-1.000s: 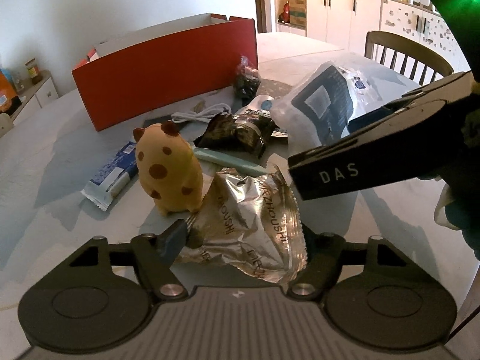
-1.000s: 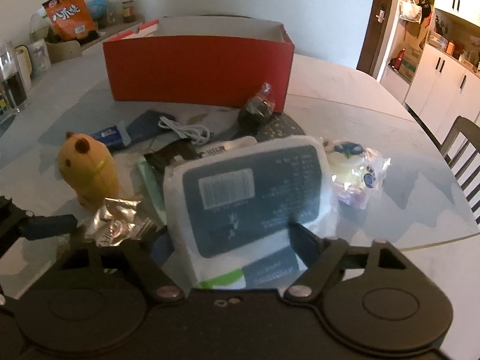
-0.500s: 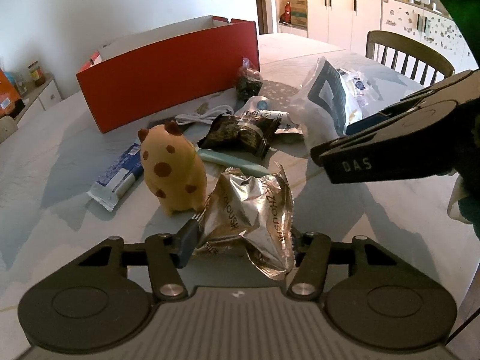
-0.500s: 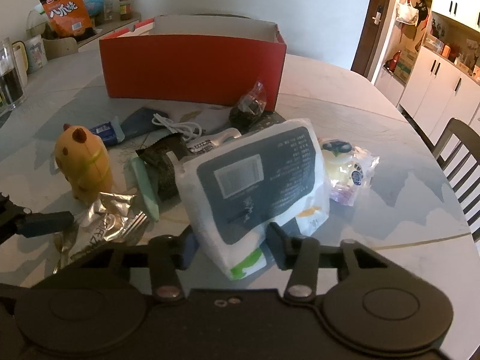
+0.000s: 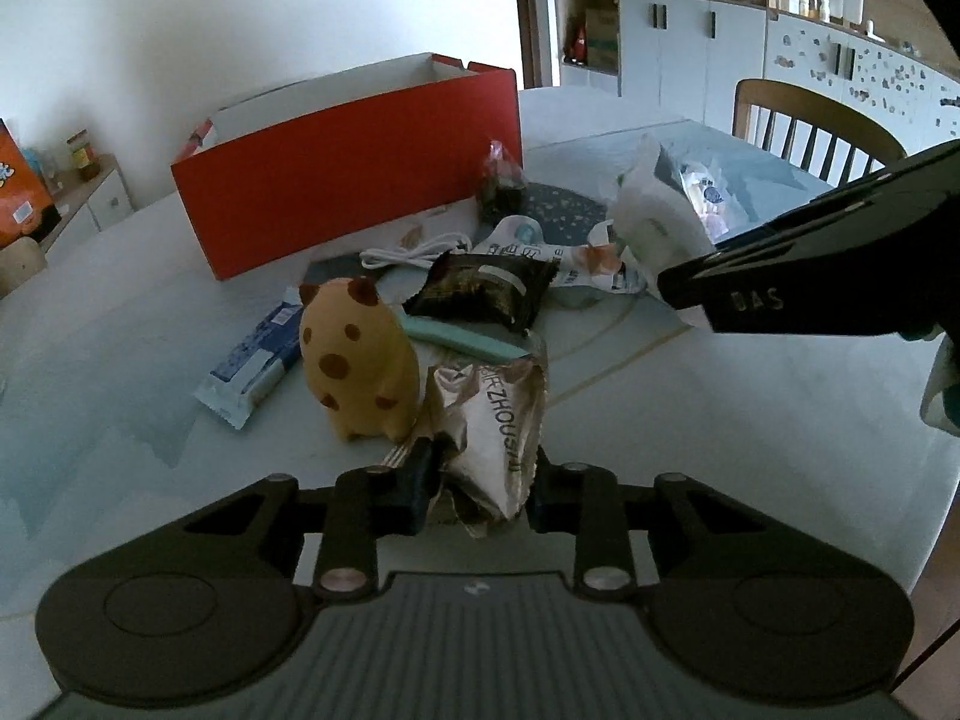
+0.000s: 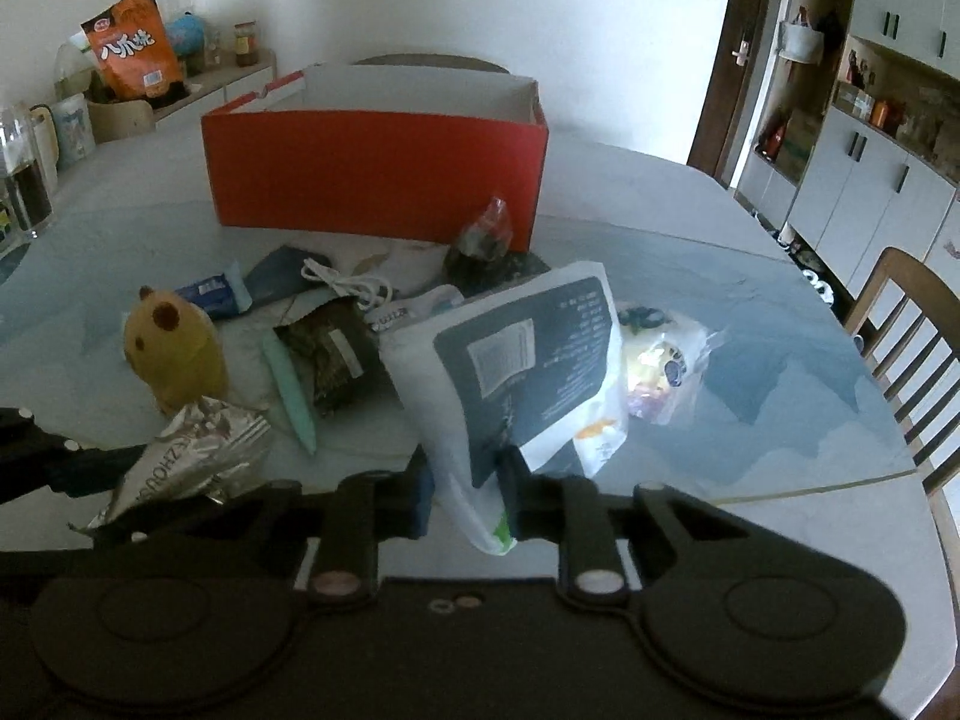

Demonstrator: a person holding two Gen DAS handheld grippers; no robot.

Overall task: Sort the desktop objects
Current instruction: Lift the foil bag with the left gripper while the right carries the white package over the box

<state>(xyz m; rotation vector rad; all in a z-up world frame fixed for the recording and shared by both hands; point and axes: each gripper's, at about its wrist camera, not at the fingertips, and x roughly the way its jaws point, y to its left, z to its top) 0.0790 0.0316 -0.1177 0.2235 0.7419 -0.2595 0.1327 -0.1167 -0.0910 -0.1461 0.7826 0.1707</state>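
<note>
I am at the pick-up step with both hands. My left tongs are closing on the crumpled silver snack packet, near the worktop's front edge beside the yellow toy. My right tongs are closing on the white-and-dark pouch. Both point steeply down. Next, I judge, comes lifting both toward the red box at the far edge.

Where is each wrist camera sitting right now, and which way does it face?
Left wrist: behind the left tongs, tilted down at the silver packet they are closing on; right tongs at right.
Right wrist: behind the right tongs, closing on the white pouch.
Shared: red box, yellow toy, table.
</note>
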